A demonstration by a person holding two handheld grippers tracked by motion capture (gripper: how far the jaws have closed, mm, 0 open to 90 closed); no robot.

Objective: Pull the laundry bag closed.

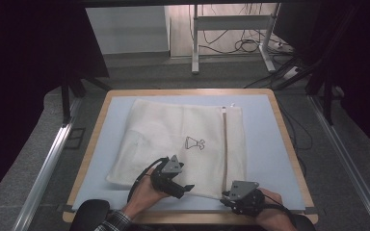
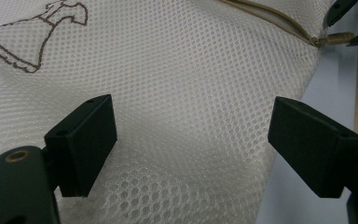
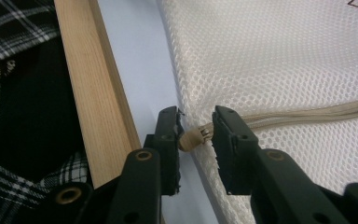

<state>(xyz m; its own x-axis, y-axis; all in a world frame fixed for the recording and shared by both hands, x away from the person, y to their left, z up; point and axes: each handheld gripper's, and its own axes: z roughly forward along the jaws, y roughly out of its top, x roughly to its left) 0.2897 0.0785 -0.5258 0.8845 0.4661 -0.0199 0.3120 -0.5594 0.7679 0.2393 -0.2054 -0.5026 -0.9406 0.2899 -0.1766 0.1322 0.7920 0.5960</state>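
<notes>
Since it's all laid out flat, going biggest to smallest:

Table [image 1: 282, 139]: light blue top with a wooden rim, and the bag takes up most of the middle.

Mesh laundry bag [image 1: 173, 139]: white, lying flat, little dress drawing printed on it, with its near edge just by the person's hands.

Zipper [image 1: 225, 144]: tan strip running from the far edge to the near edge, right of the drawing.

Left gripper [image 1: 185, 187]: jaws spread wide over the mesh near the front edge, nothing pinched between them.

Right gripper [image 3: 196, 135]: jaws narrowed around the zipper pull, not clearly clamped yet; there's a sliver of gap on one side.

Zipper pull [image 3: 192, 137]: tiny tan tab at the bag's near corner, sticking out over the blue top.

Risk: I'd guess the pull slips out sideways, since the tab is small and sits near the jaw tips. With the left one not pressing down, the whole bag could drag along instead of unzipping.

View differences: right gripper view shows the tab between the jaws; high view hides it under the gripper but shows the whole zipper run.
</notes>
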